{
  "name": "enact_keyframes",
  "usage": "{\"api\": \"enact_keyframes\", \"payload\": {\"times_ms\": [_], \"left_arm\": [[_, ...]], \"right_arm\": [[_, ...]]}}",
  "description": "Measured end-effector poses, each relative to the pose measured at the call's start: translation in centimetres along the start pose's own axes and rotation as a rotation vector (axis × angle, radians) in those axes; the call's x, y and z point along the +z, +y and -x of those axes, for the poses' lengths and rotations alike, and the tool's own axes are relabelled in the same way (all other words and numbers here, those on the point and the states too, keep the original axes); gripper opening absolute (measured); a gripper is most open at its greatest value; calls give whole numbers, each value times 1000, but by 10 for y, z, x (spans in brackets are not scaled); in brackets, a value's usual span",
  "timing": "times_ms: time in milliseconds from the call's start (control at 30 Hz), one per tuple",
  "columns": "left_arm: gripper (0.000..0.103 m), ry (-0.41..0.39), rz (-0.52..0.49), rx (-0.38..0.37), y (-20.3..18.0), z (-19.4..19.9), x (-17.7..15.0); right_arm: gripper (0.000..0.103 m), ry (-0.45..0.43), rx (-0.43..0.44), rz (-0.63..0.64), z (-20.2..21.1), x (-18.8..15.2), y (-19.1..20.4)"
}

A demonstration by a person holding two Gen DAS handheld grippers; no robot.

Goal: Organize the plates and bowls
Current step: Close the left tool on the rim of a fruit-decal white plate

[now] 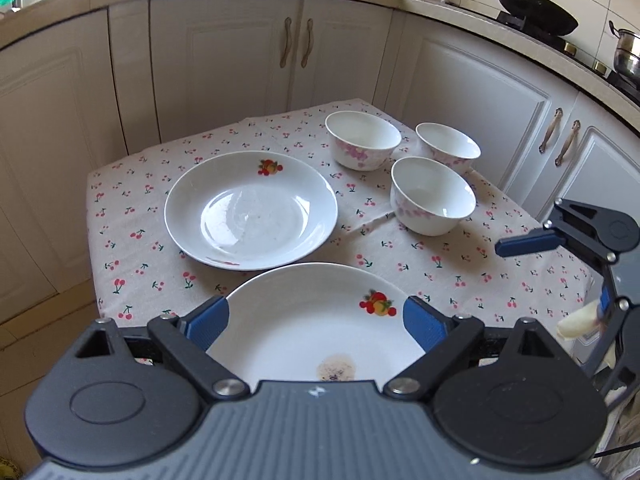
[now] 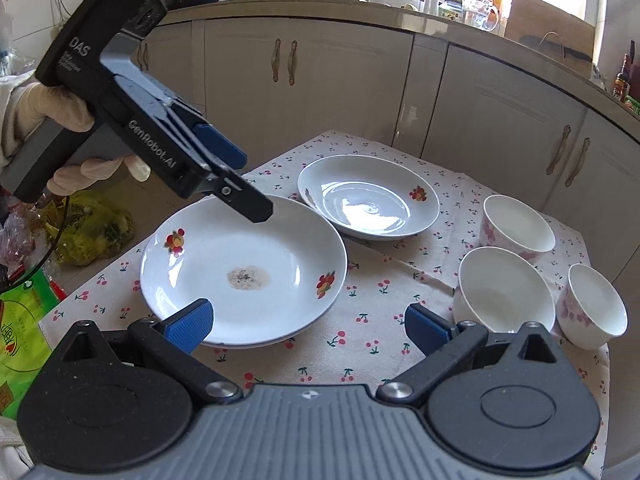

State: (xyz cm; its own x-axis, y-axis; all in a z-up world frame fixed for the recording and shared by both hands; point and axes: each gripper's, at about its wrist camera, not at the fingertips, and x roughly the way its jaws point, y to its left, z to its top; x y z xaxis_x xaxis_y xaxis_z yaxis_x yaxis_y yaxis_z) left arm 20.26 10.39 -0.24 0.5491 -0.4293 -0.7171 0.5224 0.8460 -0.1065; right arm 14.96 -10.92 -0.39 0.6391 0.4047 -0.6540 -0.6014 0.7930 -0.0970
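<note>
Two white plates with fruit prints lie on the cherry-print tablecloth. The near plate (image 1: 320, 320) (image 2: 244, 268) has a brown stain in its middle. The far plate (image 1: 252, 210) (image 2: 368, 198) lies behind it. Three white bowls with pink flowers (image 1: 362, 140) (image 1: 448, 146) (image 1: 434, 196) stand to the right; they also show in the right wrist view (image 2: 516, 224) (image 2: 504, 292) (image 2: 592, 306). My left gripper (image 1: 316, 322) is open above the near plate, empty. My right gripper (image 2: 308, 326) is open and empty above the cloth by the near plate's edge.
The small table (image 1: 132, 240) stands in front of white kitchen cabinets (image 1: 224, 48). A wok (image 1: 536, 16) and a steel pot (image 1: 626, 54) sit on the counter at the right. Bags (image 2: 92, 232) lie on the floor left of the table.
</note>
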Motion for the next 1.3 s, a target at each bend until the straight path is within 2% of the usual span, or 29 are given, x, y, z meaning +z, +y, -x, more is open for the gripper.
{"api": "enact_keyframes", "payload": {"times_ms": [133, 300, 433, 800, 1033, 1300], "left_arm": [[94, 0, -4, 27, -3, 3, 1], [94, 19, 10, 112, -2, -1, 5], [94, 25, 16, 127, 2, -6, 11], [94, 38, 29, 133, 28, -38, 42], [94, 61, 61, 128, 57, -66, 68], [94, 109, 116, 105, 84, -109, 85]], "right_arm": [[103, -8, -14, 1, 0, 3, -11], [103, -29, -34, 3, -1, 10, -25], [103, -50, -28, -7, -8, 16, -39], [103, -25, -24, 19, -52, 43, -76], [103, 33, 29, 83, -85, 57, -90], [103, 121, 117, 83, -124, 70, -100]]}}
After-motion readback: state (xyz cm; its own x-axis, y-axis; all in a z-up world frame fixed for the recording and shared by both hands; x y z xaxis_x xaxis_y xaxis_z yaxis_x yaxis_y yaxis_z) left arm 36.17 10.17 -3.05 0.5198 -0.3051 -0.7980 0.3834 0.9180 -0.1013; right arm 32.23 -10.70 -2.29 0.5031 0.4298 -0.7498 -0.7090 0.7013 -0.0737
